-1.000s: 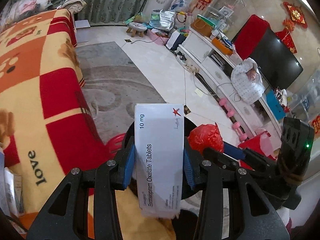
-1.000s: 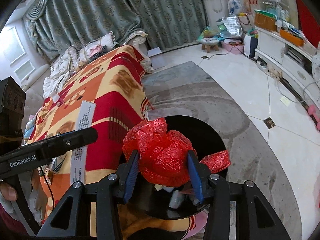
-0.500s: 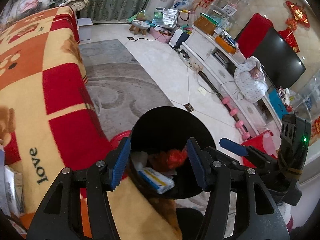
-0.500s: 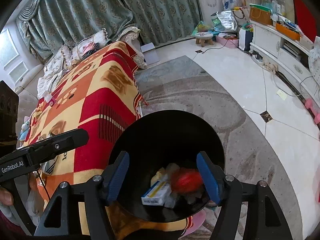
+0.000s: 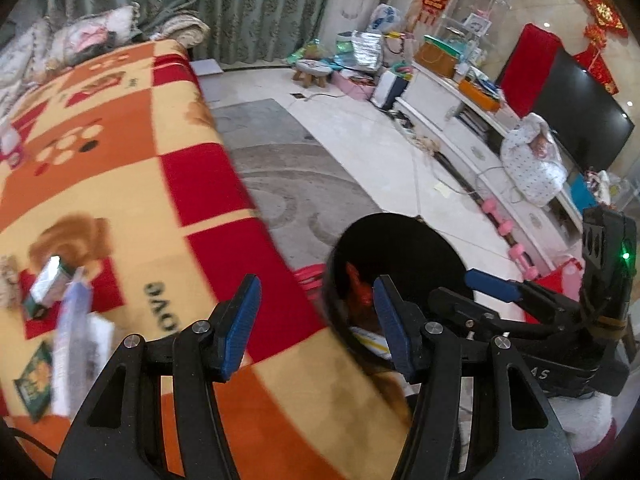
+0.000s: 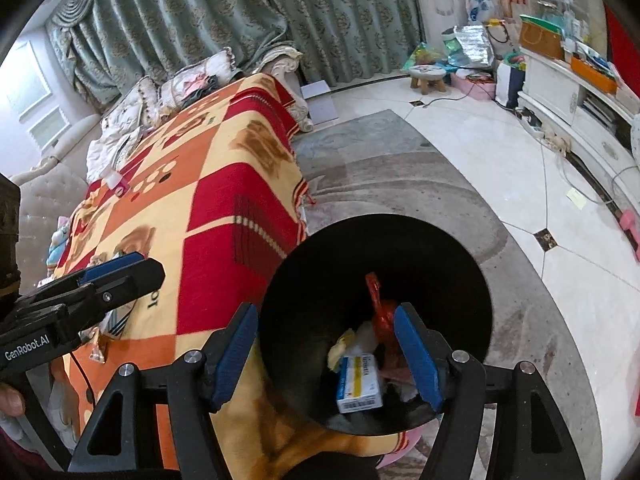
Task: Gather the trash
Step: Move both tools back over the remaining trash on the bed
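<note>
In the right wrist view the right gripper (image 6: 326, 354) sits nearest, its blue-padded jaws spread apart with nothing between them; they have just been opening. Directly past the fingertips, from about six o'clock up to the centre of the frame, stands the black trash bin (image 6: 460, 264), its mouth facing the camera. Inside it, low and toward five o'clock, lies the white tablet box (image 6: 359, 383) with a blue edge, and just above it, touching or nearly so, the crumpled red plastic bag (image 6: 382, 320); pale scraps sit beside them. At nine o'clock the left gripper (image 6: 108, 276) reaches in from the frame edge over the red, orange and yellow blanket (image 6: 224, 184), with part of a person's hand (image 6: 10, 400) at the lower left rim. In the left wrist view the left gripper (image 5: 316, 320) is also parted and holds nothing, its jaws likewise just opened; the bin (image 5: 400, 240) lies past its right finger at about four o'clock, with the red bag (image 5: 358, 288) showing inside. On the blanket at eight to nine o'clock lie small packets and wrappers (image 5: 48, 284), blurred. Farther out, a grey rug (image 6: 400, 184) and pale tiled floor (image 6: 480, 128) run toward twelve o'clock, ending at green patterned curtains (image 6: 240, 12); a white cabinet (image 5: 472, 136) and dark television (image 5: 580, 112) stand at two o'clock.
</note>
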`<state>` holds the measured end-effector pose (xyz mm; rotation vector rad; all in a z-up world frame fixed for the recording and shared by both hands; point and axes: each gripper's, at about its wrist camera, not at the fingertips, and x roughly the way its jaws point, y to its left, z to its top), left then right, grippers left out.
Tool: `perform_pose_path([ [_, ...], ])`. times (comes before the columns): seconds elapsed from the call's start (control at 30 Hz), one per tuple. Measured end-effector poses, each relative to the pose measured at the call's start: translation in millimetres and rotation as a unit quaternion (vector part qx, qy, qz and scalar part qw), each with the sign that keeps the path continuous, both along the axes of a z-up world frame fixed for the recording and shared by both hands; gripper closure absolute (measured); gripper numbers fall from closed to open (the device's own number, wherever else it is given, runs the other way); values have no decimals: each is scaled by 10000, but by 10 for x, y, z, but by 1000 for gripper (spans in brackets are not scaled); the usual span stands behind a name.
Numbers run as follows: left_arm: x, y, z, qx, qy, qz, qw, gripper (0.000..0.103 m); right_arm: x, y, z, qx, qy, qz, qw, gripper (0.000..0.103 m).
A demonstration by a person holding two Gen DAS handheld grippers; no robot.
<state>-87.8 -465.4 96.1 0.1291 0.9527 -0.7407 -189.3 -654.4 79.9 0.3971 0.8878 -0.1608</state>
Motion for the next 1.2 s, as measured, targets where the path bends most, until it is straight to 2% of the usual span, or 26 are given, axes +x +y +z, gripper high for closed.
perform_pose_path([
  [0.4,65,934,97,216,-236,631,9975,46,324,775,34,74,-10,813,9967,34],
  [0.57,185,1488,45,390,-305,1042,9933,46,514,1181,5,108,60,1218,9925,34],
  [0.7,400,1946,-96,510,-148,1500,9873,46,635,1459,5,108,66,1501,9886,34],
  [0.93,839,2579,-294,380,236,2082,9771,46,974,1998,60,-86,49,2061,9785,33],
  [1.03,1058,2725,-349,228,365,2260,9732,46,1139,2136,90,-121,22,2208,9752,33],
  [1.2,1423,2761,-484,222,438,2393,9697,46,1421,2351,110,-135,25,2499,9682,27],
])
